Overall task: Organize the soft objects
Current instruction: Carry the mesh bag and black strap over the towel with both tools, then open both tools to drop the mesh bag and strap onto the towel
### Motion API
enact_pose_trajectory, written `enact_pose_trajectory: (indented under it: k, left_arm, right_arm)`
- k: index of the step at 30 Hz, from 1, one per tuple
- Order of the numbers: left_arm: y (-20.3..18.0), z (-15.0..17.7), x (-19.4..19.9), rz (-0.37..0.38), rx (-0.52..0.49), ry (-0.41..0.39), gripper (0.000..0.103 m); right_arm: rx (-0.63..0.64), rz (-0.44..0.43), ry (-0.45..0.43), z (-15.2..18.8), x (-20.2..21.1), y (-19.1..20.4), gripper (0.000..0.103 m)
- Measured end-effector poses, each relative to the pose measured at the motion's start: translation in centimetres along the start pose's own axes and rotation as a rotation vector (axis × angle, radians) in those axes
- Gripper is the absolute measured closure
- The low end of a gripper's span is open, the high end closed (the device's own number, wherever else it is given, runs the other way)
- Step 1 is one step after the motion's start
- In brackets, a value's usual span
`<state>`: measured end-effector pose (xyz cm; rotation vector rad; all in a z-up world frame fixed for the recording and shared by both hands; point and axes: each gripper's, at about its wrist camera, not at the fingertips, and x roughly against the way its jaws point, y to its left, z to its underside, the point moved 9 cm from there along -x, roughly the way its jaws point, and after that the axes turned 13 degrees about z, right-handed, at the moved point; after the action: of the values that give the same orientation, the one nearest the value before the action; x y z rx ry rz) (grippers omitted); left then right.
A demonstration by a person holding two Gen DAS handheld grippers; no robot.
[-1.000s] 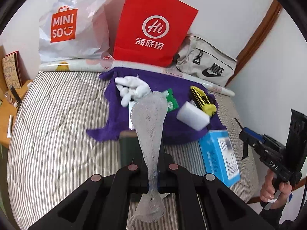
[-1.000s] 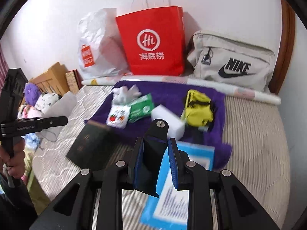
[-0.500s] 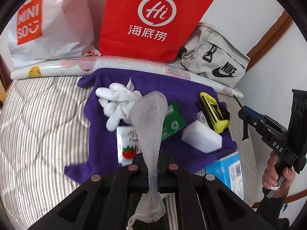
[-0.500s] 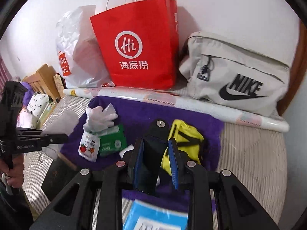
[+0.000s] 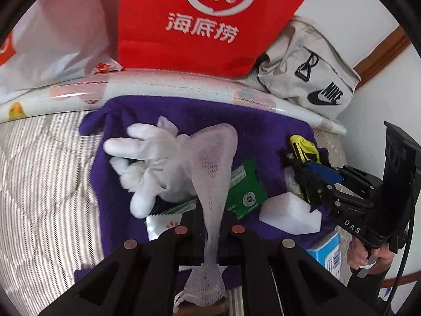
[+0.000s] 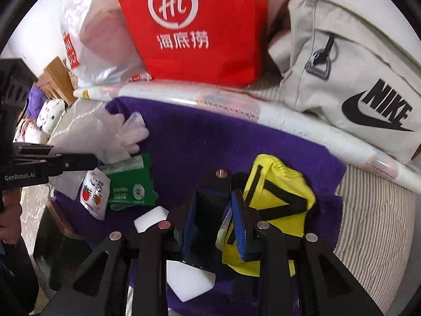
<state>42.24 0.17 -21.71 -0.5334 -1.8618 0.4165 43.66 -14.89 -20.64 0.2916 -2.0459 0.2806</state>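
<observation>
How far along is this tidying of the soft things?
Early. Nothing looks sorted: glove, green packet, sponge and yellow pouch lie loose on the purple towel. The left gripper pinches a mesh net; the right gripper is empty above the towel.

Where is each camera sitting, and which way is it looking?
Left wrist: sits on the left gripper, looking down at the purple towel; its jaws pinch a white mesh net, and the right gripper and hand show.
Right wrist: sits on the right gripper, looking down at the yellow pouch; the left gripper's body and a hand show at the left edge.
Both see the red bag, white glove and green packet.
</observation>
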Motion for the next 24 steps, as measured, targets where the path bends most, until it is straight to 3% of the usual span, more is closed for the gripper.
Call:
enact_pose_trajectory:
  k: [4, 7, 9, 14, 21, 24]
  left_arm:
    - [0.2, -0.1, -1.3, -0.022, -0.015, 0.026, 0.088]
    - [0.3, -0.2, -1.9, -0.007, -0.013, 0.039, 0.072]
    - [0.2, -0.1, -1.7, -0.005, -0.02, 0.034, 0.055]
    - [-0.2, -0.2, -0.3, -0.045, -0.054, 0.009, 0.035]
    - [-0.7, -1.1, 2.7, -0.171, -0.106, -0.079, 0.028]
    - [-1.4, -1.0, 3.8, -0.177, -0.117, -0.099, 0.028]
  right_arm:
    - [0.011, 0.004, 0.005, 0.1, -0.4, 0.0, 0.076]
    - [0.017, -0.001, 0.0, 0.0, -0.5, 0.2, 0.075]
    - [0.01, -0.008, -0.006, -0.1, -0.3, 0.2, 0.07]
    - [-0.026, -0.022, -0.054, -0.6, 1.5, 0.0, 0.06]
    - [-0.066, -0.018, -0.098, -0.7, 4.5, -0.4, 0.054]
    - [-0.068, -0.003, -0.108, -0.2, 5.4, -0.4, 0.054]
